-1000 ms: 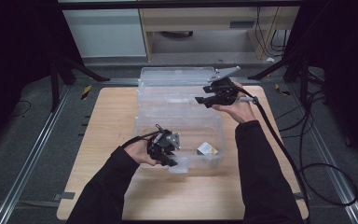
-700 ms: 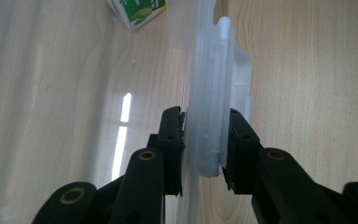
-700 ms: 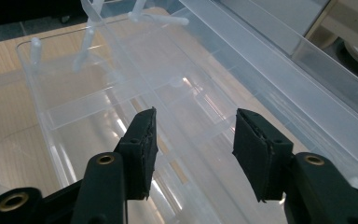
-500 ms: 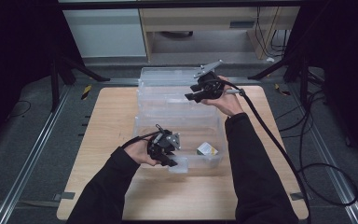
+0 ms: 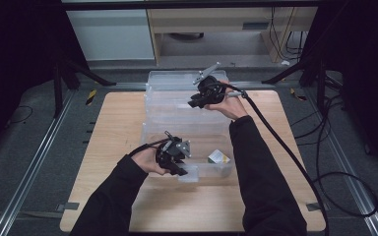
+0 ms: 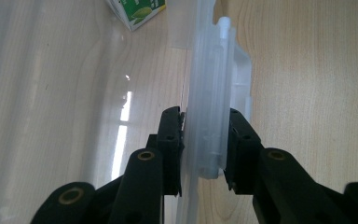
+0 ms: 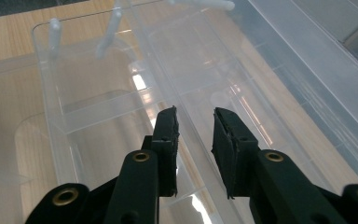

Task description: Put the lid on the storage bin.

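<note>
- Two tools work clear bins on my worktop (image 5: 103, 147): my left tool (image 6: 205, 144), held low at the near bin (image 5: 211, 169), grips its rim.
- My right tool (image 7: 195, 140), reaching over the far bin (image 5: 177, 105), has just been narrowing; nothing's pinched between its pads.

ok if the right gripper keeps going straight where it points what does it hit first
Probably the clear plastic wall of the storage boxes: in the right gripper view it runs straight between the jaws of the right gripper, whose jaws have just been closing around it. Whether the pads already touch it is unclear.
</note>
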